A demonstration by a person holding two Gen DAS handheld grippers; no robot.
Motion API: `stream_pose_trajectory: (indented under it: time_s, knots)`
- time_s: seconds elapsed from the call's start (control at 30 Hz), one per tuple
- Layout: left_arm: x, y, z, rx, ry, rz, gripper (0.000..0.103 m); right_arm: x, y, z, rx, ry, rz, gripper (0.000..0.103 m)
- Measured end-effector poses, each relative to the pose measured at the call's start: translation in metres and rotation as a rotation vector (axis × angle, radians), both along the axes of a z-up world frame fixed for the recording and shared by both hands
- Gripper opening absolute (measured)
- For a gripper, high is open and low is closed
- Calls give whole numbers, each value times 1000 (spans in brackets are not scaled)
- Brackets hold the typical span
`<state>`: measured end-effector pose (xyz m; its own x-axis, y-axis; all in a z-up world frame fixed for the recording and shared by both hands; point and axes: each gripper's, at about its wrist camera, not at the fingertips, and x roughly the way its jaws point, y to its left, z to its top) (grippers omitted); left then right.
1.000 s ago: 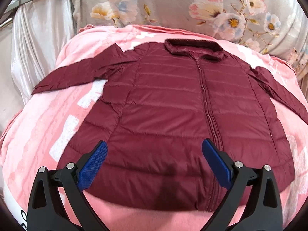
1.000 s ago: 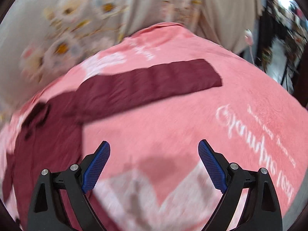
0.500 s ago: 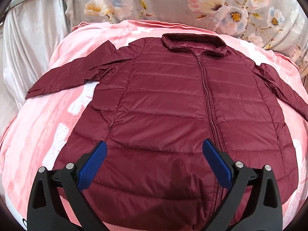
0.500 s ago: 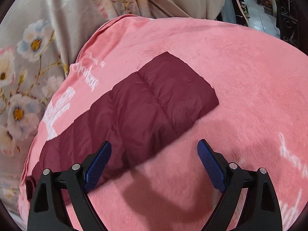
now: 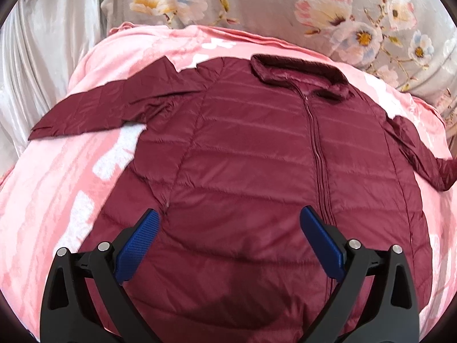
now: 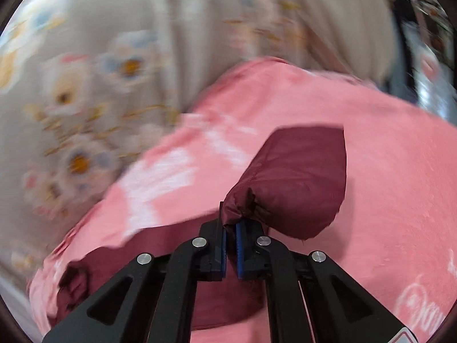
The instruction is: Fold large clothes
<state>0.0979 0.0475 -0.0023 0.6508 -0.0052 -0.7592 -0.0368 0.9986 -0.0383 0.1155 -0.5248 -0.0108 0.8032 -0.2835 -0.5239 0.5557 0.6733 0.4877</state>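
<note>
The left tongs [image 5: 228, 228] are hovering with their blue pads spread wide apart, gripping nothing, over the lower front of the dark maroon quilted puffer jacket [image 5: 257, 157]. That jacket is lying front-up and zipped on the pink plush blanket [image 5: 57, 185] covering the bed, collar toward the far floral-print grey fabric [image 5: 285, 5], its left sleeve stretched flat toward the blanket's edge.

The right tongs [image 6: 230, 243] are clamping together on the jacket's right sleeve [image 6: 300, 177] near its cuff, and the sleeve end is bunching and rising off the blanket beyond the pads.

The bite looks small and the shell fabric looks slick, so the sleeve could slide out mid-fold if it is swung quickly; the blur in the right view suggests fast motion. Pulling too hard might also drag the body askew, since the left tongs are not pinning it.

Half a second ago the right tongs were hanging apart above the flat-lying sleeve; now they are closed on it and lifting. The left tongs have barely shifted.
</note>
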Motion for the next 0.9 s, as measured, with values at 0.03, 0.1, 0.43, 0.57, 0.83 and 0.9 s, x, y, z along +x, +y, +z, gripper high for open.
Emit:
stream_pose_trajectory:
  time_s: [0.03, 0.1, 0.43, 0.57, 0.83, 0.9]
  knots:
    - [2, 2, 2, -5, -6, 5, 96, 11, 28, 17, -41, -28, 76, 6]
    - [5, 6, 8, -14, -21, 17, 96, 31, 80, 41, -105, -60, 218, 6]
    - [19, 40, 39, -89, -92, 73, 96, 117, 338, 18, -180, 12, 857, 6]
    - [28, 56, 42, -125, -91, 92, 96, 129, 397, -17, -183, 89, 967, 5]
    - [55, 71, 32, -260, -57, 63, 96, 132, 452, -73, -215, 252, 1078, 11]
    - [66, 71, 26, -330, -33, 46, 96, 122, 455, -72, -233, 248, 1081, 17]
